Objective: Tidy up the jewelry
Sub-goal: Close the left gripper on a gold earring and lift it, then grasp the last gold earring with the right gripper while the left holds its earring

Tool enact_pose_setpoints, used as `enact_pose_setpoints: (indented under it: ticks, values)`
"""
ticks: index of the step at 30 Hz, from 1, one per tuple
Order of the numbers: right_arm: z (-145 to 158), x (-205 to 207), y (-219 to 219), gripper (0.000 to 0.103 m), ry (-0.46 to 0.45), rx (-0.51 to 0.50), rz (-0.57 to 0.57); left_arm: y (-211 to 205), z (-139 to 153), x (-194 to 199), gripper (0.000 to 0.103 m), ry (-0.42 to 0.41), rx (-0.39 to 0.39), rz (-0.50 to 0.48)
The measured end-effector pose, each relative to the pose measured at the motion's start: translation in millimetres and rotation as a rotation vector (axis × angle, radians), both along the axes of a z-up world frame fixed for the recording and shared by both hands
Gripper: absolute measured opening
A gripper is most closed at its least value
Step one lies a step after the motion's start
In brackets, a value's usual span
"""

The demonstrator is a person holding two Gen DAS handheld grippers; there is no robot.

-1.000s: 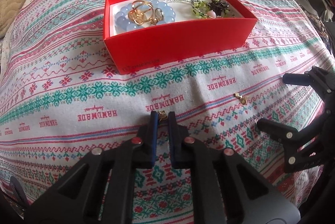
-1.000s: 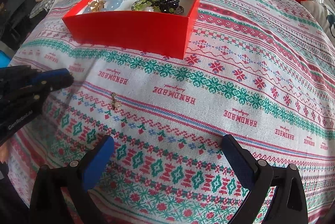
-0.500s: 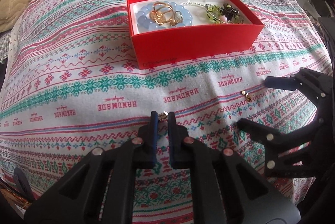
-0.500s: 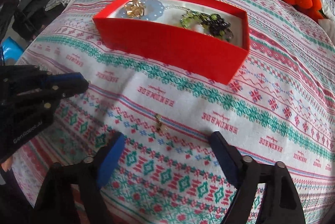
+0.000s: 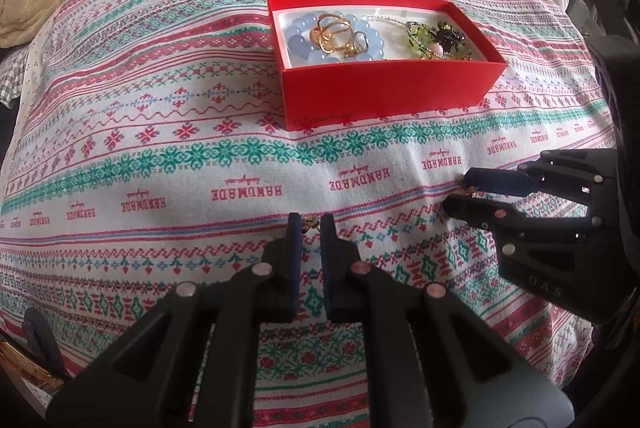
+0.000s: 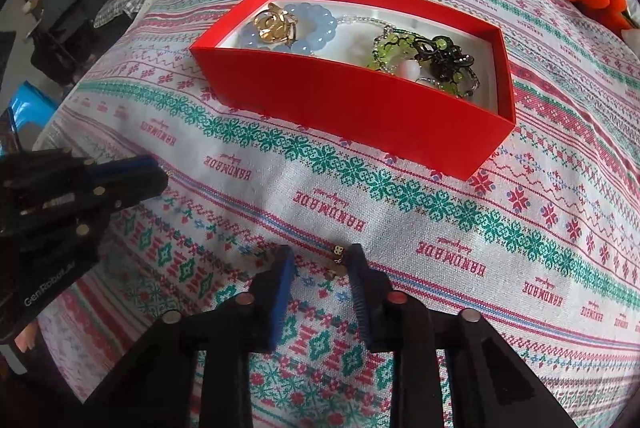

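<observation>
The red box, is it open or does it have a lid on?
Open: the red box has no lid, and its white inside with the blue bead bracelet shows.

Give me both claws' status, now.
Left claw: shut on an earring.
Right claw: closing around another earring on the cloth, not gripped yet.

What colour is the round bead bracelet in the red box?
Pale blue; the bead bracelet lies under gold rings, clearest in the left wrist view.
</observation>
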State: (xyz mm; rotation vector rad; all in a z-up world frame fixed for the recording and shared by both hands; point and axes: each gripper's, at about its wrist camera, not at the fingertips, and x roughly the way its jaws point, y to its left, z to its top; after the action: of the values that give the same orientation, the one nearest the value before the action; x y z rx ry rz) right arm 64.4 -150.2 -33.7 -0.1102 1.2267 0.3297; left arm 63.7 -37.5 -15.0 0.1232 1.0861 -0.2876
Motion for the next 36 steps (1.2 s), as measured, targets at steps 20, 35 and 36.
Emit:
enact_pose_setpoints:
  ticks: [20, 35, 36]
  values:
    - [3.5, 2.1, -2.8, 0.010, -0.002, -0.028, -0.007, 1.2, 2.3, 0.8, 0.010, -0.003, -0.005, 0.001]
    - [6.1, 0.8, -2.6, 0.010, -0.003, -0.033, -0.008, 1.9, 3.7, 1.4, 0.010, -0.006, -0.004, 0.000]
    - [6.1, 1.0, -2.7, 0.010, -0.003, -0.033, -0.008, 2.2, 3.5, 1.2, 0.010, -0.006, -0.004, 0.000]
